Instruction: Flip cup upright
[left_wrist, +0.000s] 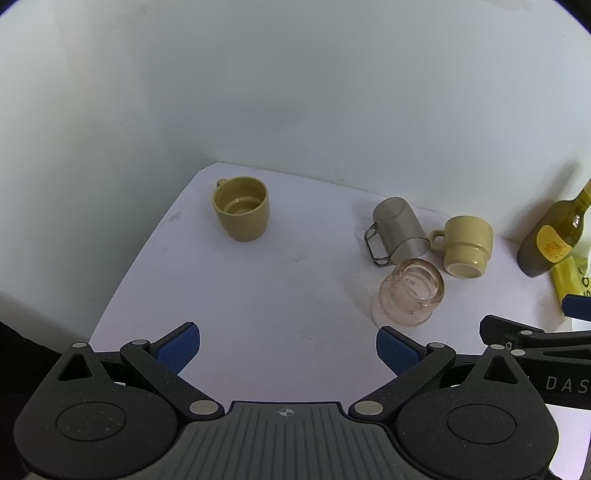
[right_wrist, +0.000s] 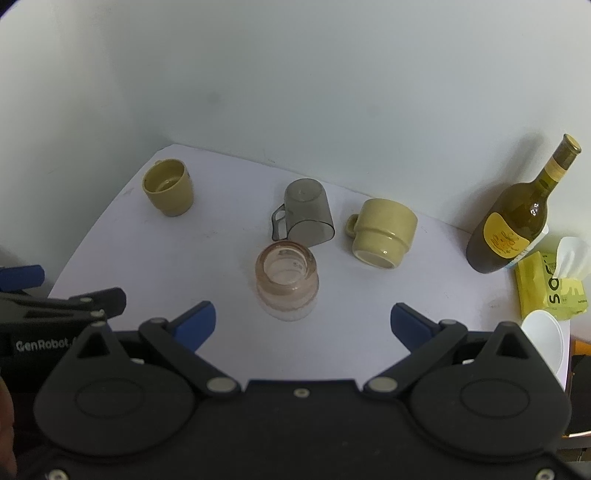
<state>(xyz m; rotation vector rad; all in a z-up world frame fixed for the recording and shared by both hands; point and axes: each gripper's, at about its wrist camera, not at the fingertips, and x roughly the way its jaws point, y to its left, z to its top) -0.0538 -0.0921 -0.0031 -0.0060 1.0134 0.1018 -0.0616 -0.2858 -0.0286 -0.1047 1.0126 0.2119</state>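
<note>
On the white table (right_wrist: 184, 258) stand several cups. An olive mug (left_wrist: 242, 206) (right_wrist: 169, 192) stands upright at the far left. A grey translucent cup (left_wrist: 399, 227) (right_wrist: 308, 212) with a handle stands upside down. A pale yellow mug (left_wrist: 466, 245) (right_wrist: 382, 232) stands upside down to its right. A pinkish clear glass cup (left_wrist: 412, 291) (right_wrist: 287, 282) stands upside down nearest me. My left gripper (left_wrist: 288, 349) is open and empty above the table's front. My right gripper (right_wrist: 303, 321) is open and empty, just short of the glass cup.
A dark olive bottle (right_wrist: 513, 225) (left_wrist: 554, 236) with a yellow label stands at the right by the wall. A yellow tissue pack (right_wrist: 546, 288) and a white round lid (right_wrist: 545, 332) lie at the right edge. White walls enclose the back and left.
</note>
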